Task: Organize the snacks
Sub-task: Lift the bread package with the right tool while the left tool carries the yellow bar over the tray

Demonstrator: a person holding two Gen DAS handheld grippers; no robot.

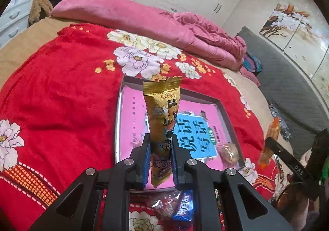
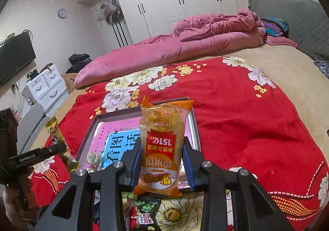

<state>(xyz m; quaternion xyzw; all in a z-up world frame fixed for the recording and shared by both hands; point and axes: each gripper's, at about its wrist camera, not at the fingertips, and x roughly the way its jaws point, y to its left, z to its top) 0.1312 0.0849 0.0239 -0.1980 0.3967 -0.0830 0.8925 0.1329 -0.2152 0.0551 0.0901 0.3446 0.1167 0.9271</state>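
My left gripper (image 1: 160, 144) is shut on a long gold snack stick pack (image 1: 162, 107), held upright above the shallow box (image 1: 123, 87) with a pink and blue printed bottom. My right gripper (image 2: 162, 148) is shut on an orange rice cracker pack (image 2: 162, 144), also upright over the same box (image 2: 94, 120). One small clear-wrapped snack (image 1: 228, 153) lies in the box's near corner. In the right wrist view the gold pack (image 2: 56, 134) and the left gripper show at the far left. In the left wrist view the orange pack (image 1: 269, 140) shows at the right.
The box lies on a red flowered blanket (image 1: 61, 97) over a bed. Loose snacks lie under the grippers: a blue pack (image 1: 184, 208) and a green pack (image 2: 147, 206). A pink quilt (image 2: 164, 48) lies behind, with white wardrobes and a grey headboard (image 2: 287, 17).
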